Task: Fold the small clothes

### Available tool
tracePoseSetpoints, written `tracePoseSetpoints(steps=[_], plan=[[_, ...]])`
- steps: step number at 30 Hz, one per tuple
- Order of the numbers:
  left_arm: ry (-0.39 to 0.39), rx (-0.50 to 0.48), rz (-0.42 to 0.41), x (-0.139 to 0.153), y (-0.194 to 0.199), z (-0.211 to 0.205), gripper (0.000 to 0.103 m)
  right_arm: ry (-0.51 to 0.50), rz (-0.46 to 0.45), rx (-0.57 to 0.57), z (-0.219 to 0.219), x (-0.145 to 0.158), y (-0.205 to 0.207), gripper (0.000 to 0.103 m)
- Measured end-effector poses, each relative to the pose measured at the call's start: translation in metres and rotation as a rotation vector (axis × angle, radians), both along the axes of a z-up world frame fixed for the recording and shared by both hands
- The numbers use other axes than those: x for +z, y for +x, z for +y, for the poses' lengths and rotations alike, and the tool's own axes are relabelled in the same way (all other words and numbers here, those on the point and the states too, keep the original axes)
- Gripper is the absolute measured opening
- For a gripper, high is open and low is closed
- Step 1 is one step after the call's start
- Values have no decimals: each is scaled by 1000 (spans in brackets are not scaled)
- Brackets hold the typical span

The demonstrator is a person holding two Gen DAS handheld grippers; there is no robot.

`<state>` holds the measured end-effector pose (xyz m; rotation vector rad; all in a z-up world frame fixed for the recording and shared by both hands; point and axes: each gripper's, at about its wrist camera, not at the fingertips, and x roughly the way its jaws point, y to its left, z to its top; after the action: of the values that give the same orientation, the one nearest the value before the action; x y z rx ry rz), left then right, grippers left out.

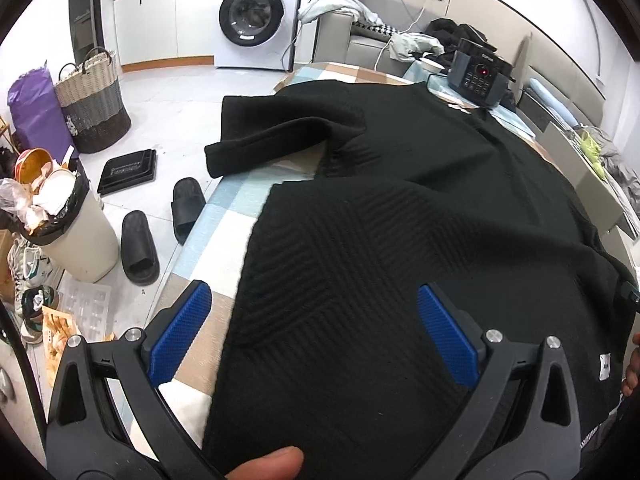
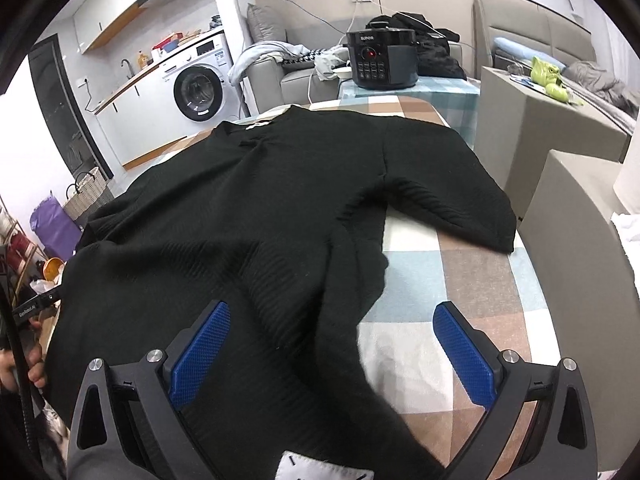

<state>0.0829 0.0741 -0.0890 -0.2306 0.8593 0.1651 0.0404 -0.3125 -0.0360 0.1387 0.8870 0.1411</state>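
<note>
1. Your left gripper: jaws wide apart, blue ribbed pads on either side of the near hem of the black sweater, nothing clamped. Left pad sits over bare tablecloth, right pad over the knit. A thumb tip shows at the bottom edge.
2. Your right gripper: jaws likewise spread, holding nothing. Left pad lies over the sweater, right pad over the checked tablecloth.
3. Black sweater, ribbed chevron knit: spread over the table, collar at the far end, hem nearest you. One sleeve runs out to the left edge; the other sleeve runs out to the right edge. Body shows loose folds down the middle.
4. Electric pressure cooker, black, red display lit: far end of the table, beyond the collar.
5. Floor, left of the table: two black slippers, overfull waste bin, woven laundry basket.
6. Washing machine: far wall, door shut.
</note>
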Motion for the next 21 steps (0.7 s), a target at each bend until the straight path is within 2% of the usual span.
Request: tracePoseSetpoints(steps=[4, 8, 11, 14, 16, 17, 19, 21], plan=[[-19, 15, 10, -5, 11, 17, 91, 27, 17, -9, -5, -3, 8, 103], [-46, 8, 5, -11, 29, 24, 86, 52, 35, -32, -11, -7, 12, 102], [-61, -4, 6, -13, 38, 22, 75, 63, 46, -44, -15, -10, 15, 96], [-68, -10, 16, -16, 48, 19, 53, 90, 70, -37, -16, -15, 21, 81], [-82, -21, 11, -18, 54, 18, 20, 109, 89, -29, -14, -19, 25, 60], [-95, -29, 7, -18, 55, 17, 13, 114, 93, -24, -13, -20, 26, 51], [-106, -37, -11, -17, 53, 14, 7, 123, 96, -16, -11, -21, 26, 10], [-89, -46, -33, -12, 46, 10, 5, 112, 88, -28, -11, -20, 22, 6]])
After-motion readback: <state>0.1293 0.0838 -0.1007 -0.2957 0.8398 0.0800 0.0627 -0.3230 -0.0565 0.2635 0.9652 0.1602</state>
